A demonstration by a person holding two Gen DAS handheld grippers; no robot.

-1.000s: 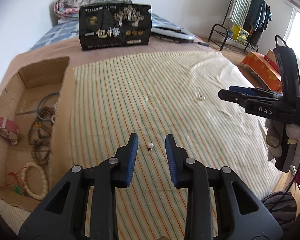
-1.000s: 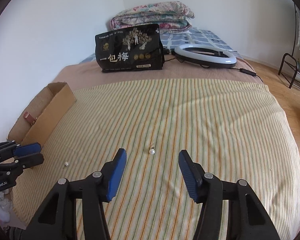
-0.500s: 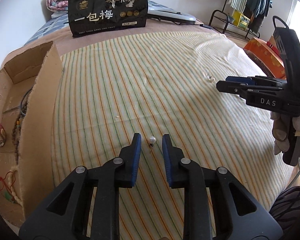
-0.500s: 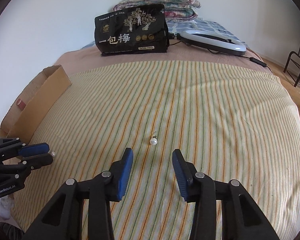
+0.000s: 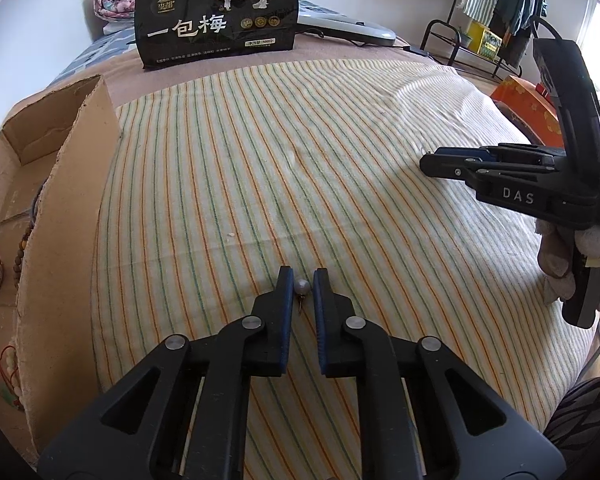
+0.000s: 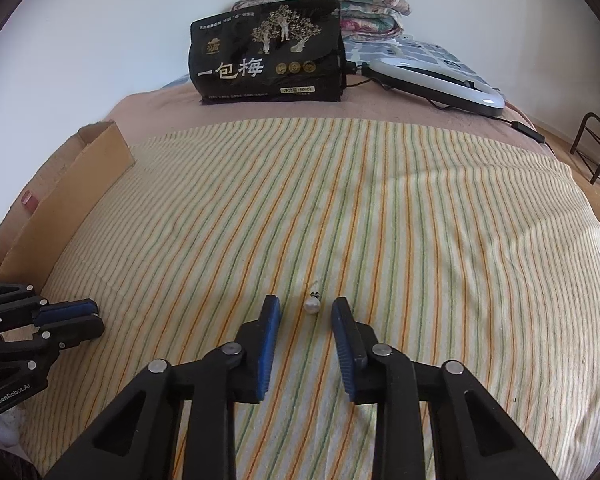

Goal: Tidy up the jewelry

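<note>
Two handheld claws worked over pearl earrings on a striped bedspread.

Left wrist view: the left gripper (image 5: pixel 301 286) had narrowed around a pearl earring (image 5: pixel 302 287), its blue pads just beside the pearl on both sides; contact could not be confirmed. To its left stood a cardboard box (image 5: pixel 66 184) holding bead bracelets (image 5: pixel 20 240), its near wall hiding most of them. Ahead leaned a black snack bag (image 5: pixel 216 14). To the right hovered the right gripper (image 5: pixel 436 162), seen side-on.

Right wrist view: the right gripper (image 6: pixel 306 312) stood moderately open, a second pearl earring (image 6: pixel 311 303) lying on the striped bedspread (image 6: pixel 380 208) between its fingertips, untouched. The left gripper (image 6: pixel 88 316) sat far left. A ring light (image 6: pixel 436 80) lay beyond, to the right of the bag.
</note>
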